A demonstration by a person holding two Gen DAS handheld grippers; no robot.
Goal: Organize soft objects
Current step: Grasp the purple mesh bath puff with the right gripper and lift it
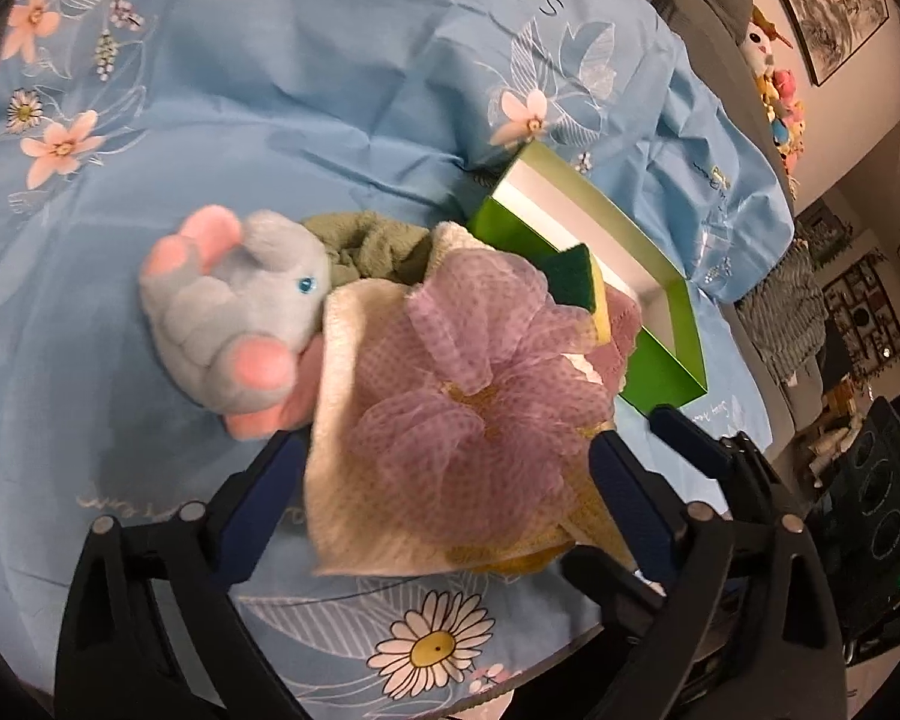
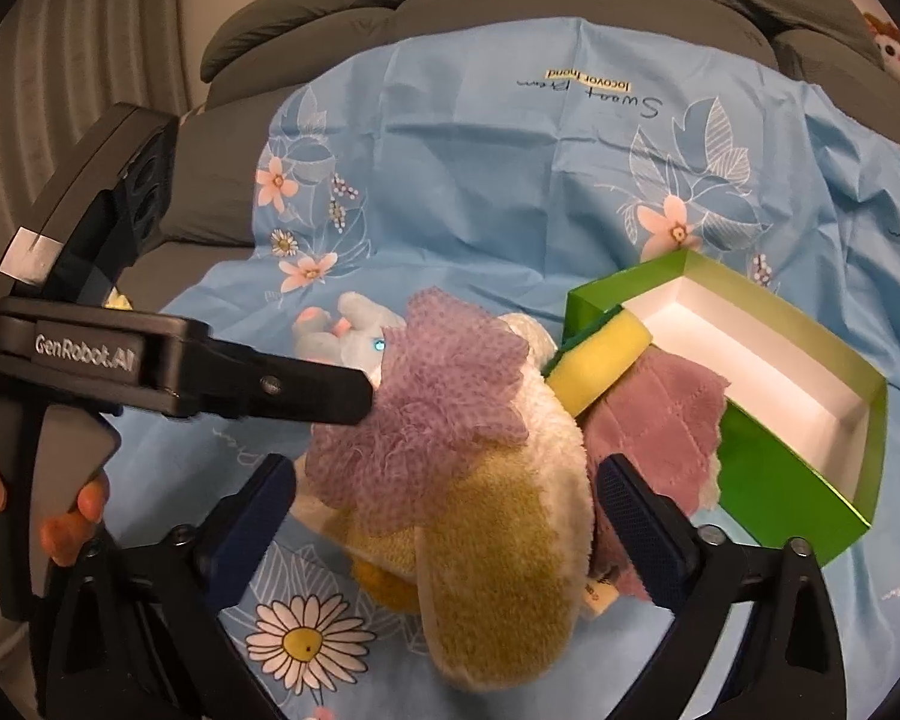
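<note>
- Far left of the heap, from my left wrist view: grey-and-pink plush toy (image 1: 234,312) lies on its side on the blue floral cloth (image 1: 270,90), touching the cream towel (image 1: 354,420). I read it as dumped with the rest, not yet sorted.
- Behind it, an olive-green cloth (image 1: 378,246) is bunched, partly buried under the towel.
- Centre: lilac mesh pouf (image 1: 468,384) sits on top of the pile, so it looks like the easiest first pick.
- My left gripper (image 1: 444,480) has its jaws spread wide either side of the towel and pouf. Pads are not pressing; it holds nothing. 1 blue pad (image 1: 270,480) sits just beside the towel edge.
- In the right wrist view, the yellow-and-cream plush (image 2: 492,540) lies between the jaws of my right gripper (image 2: 444,516), also wide and gripping nothing.
- Right of centre: yellow sponge with green scrub face (image 2: 594,366) leans on the box rim, over a mauve cloth (image 2: 654,432) that drapes against the box wall.
- Far right: green box (image 2: 810,492), white inside, holds nothing I can see. I judge it the destination, parked touching the heap to keep transfers short.
- A hand (image 2: 72,510) holds the left tool's grip at frame left.
</note>
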